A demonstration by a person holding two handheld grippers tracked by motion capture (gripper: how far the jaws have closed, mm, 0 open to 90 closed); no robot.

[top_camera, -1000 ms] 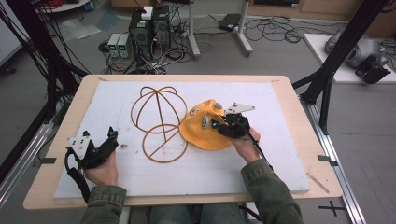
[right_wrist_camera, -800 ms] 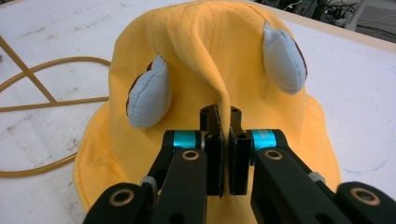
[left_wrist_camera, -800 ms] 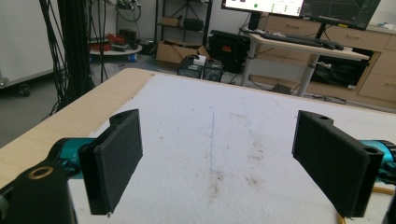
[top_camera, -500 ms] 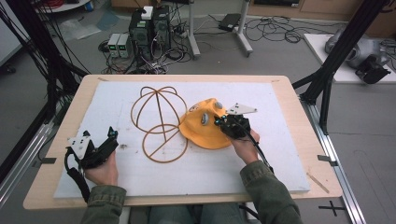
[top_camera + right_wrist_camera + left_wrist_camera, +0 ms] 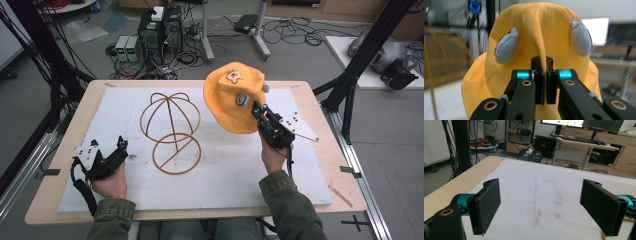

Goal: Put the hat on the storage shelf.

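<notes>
yellow hat (image 5: 234, 97) with grey ears hangs pinched in right gripper (image 5: 258, 113) — left gripper (image 5: 121, 145) spread wide.

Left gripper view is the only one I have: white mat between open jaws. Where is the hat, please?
Observer: The yellow hat hangs in the air above the table's right half, held by the right gripper.
Operator: Is the grip firm?
Observer: The right gripper view shows both jaws shut on a pinched fold of the hat's fabric.
Operator: Is something else on the mat?
Observer: A wire hat frame lies on the white mat, between the two grippers.
</notes>
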